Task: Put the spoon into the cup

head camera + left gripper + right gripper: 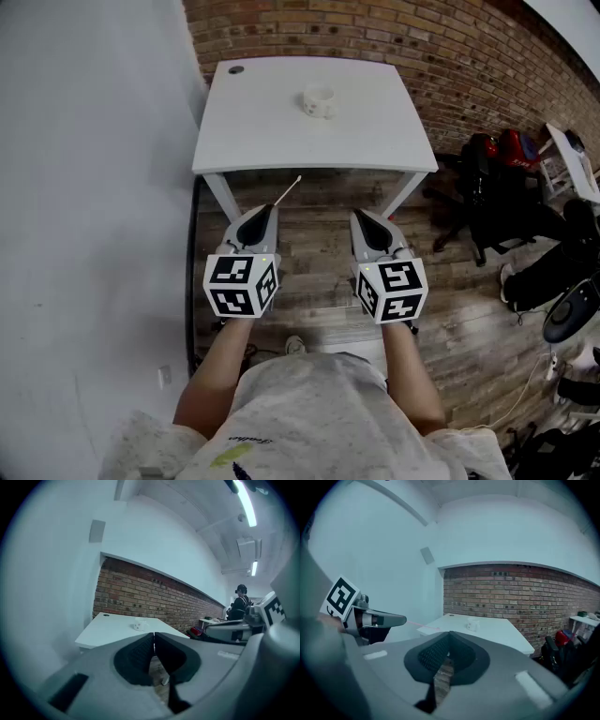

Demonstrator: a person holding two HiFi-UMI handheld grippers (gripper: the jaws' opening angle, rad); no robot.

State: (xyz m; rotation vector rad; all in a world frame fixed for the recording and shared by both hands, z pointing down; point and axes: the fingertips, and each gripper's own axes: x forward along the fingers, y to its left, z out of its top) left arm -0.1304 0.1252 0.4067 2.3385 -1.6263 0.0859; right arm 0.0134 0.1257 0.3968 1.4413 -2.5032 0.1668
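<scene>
- A person's left gripper (270, 211) is clamped on a thin white spoon (289, 189), whose free end juts forward toward the table edge.
- Beside it, the right gripper (358, 217) hangs over the wooden floor (319, 281), jaws pressed together with nothing between them.
- Ahead stands a white table (272, 141), its near edge just beyond the spoon's tip.
- A small white cup (318, 101) sits alone toward the table's far side, well apart from both grippers.
- A brick wall (422, 47) runs behind.
</scene>
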